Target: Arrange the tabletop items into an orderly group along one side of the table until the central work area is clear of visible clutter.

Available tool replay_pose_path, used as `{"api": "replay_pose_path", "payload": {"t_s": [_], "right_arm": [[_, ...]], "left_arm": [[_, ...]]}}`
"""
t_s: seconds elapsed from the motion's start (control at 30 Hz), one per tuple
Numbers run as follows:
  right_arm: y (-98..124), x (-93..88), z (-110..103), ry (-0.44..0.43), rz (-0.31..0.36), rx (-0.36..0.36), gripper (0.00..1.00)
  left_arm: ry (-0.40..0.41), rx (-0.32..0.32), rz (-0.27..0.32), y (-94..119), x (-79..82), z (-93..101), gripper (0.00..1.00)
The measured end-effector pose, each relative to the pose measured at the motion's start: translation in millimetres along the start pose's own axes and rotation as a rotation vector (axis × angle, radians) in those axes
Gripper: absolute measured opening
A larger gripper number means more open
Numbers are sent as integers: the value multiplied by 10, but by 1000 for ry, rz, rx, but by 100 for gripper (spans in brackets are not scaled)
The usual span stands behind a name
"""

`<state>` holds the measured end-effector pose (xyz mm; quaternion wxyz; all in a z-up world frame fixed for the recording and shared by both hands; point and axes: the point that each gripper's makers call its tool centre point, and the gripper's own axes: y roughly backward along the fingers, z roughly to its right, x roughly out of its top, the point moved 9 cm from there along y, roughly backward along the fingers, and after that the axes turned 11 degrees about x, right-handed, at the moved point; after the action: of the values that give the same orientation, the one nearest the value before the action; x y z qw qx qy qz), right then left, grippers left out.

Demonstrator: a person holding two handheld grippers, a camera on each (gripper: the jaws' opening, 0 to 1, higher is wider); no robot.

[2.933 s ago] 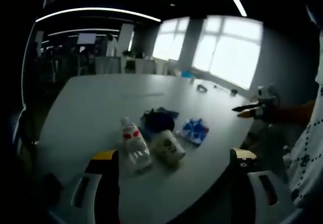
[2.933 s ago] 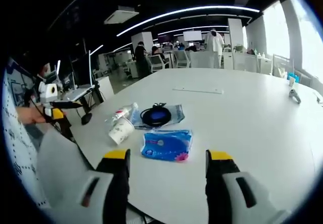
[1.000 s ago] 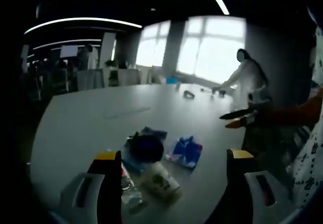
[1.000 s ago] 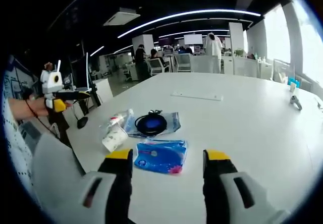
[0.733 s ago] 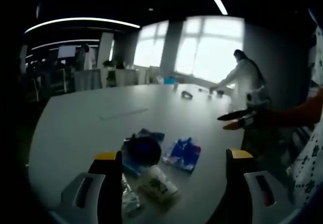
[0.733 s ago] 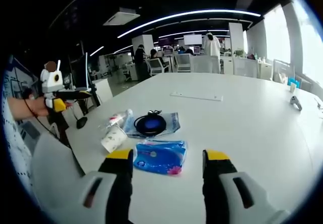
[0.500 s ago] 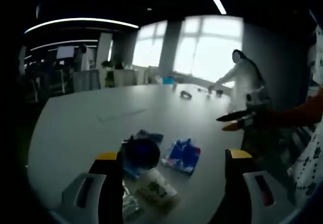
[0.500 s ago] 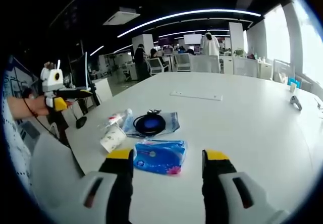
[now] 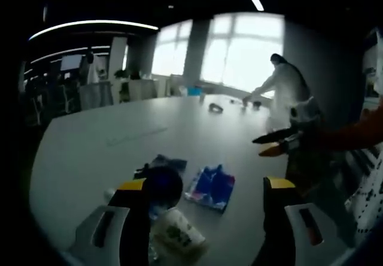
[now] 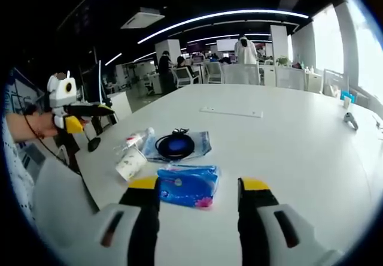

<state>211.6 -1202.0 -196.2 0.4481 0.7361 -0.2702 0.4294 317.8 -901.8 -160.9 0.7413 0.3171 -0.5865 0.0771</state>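
four items sit clustered near one edge of the white table (image 10: 287, 134), landmark is the blue pack (image 10: 187, 186).

right gripper view: blue pack lies flat, just ahead of the right gripper (image 10: 200, 188), between the lines of its two yellow-tipped jaws but not touched. jaws spread wide, nothing between them. just beyond the pack is a black cable coil (image 10: 175, 144) resting on a clear pouch (image 10: 200, 141). left of the pack a paper cup (image 10: 130, 162) lies on its side, and a plastic bottle (image 10: 139, 138) lies on its side just beyond the cup, beside the pouch. cup and bottle look to be touching, cannot be sure. far past the pack a thin white strip (image 10: 231, 111) lies flat on the table, well apart from the cluster. a small dark object (image 10: 350, 119) sits near the far right edge.

left gripper (image 10: 90, 111) enters from the left, held in a hand (image 10: 37, 124), off the table edge, well apart from the pack; cannot tell from here how its jaws stand.

left gripper view (dim): left gripper (image 9: 205, 185) jaws wide apart, empty. pack (image 9: 210, 187) lies between them, coil (image 9: 160, 184) to its left, cup (image 9: 175, 240) nearer, low by the left jaw. right gripper (image 9: 276, 142) comes in from the right, above the table edge. a person (image 9: 283, 92) in white leans over the far end of the table.
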Motion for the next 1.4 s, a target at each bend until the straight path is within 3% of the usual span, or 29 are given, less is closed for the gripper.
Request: {"api": "replay_pose_path", "payload": {"t_s": [0.73,1.4], "right_arm": [[-161,-73,127,-11,-17,-3,46],[-292,-144,186,-14,-46,-6,43]], "left_arm": [[-51,1,-96,-430,-98,206,67],[-94,18,-205,-681,-259,344,57]]}}
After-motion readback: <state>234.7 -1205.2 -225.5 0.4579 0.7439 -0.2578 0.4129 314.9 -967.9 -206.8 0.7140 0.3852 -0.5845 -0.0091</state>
